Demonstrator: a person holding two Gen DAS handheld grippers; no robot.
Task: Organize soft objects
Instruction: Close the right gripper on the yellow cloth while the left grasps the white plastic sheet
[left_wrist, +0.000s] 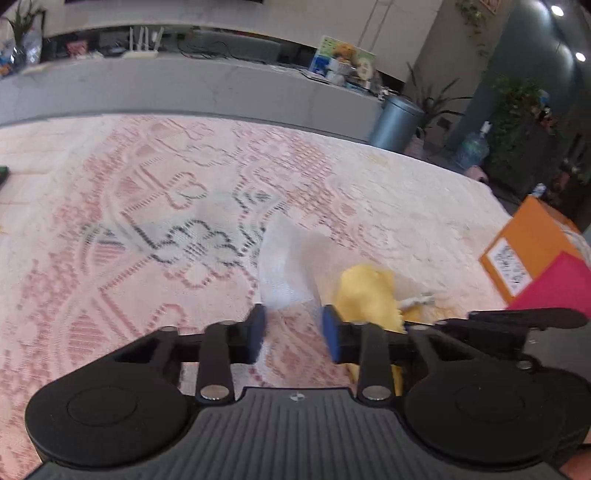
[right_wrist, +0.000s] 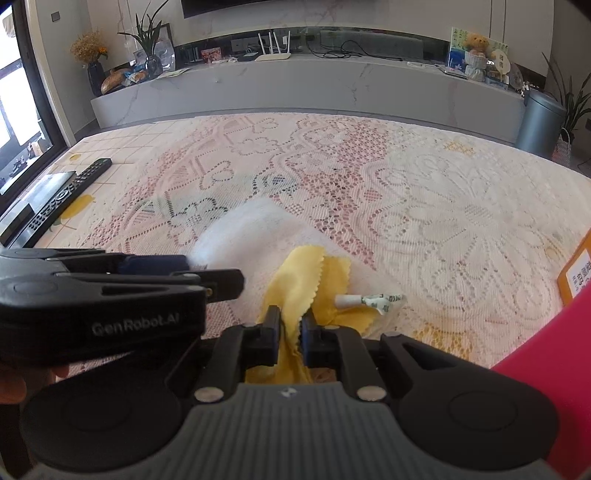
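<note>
A white cloth (left_wrist: 284, 266) lies bunched on the lace-covered table (left_wrist: 129, 206). Its near edge reaches in between the blue pads of my left gripper (left_wrist: 294, 328). The pads stand a hand's width apart and do not press on it. Right beside it is a yellow cloth (right_wrist: 299, 280) with a zigzag edge; my right gripper (right_wrist: 290, 325) is shut on its near end, and the cloth hangs down between the fingers. In the left wrist view the yellow cloth (left_wrist: 369, 291) shows just right of my right pad. In the right wrist view the white cloth (right_wrist: 243, 236) is blurred.
A small white roll with a printed tag (right_wrist: 369, 301) lies right of the yellow cloth. An orange and pink box (left_wrist: 532, 258) stands at the table's right edge. Two remote controls (right_wrist: 70, 192) lie at the far left. A grey bin (right_wrist: 539, 122) stands beyond the table.
</note>
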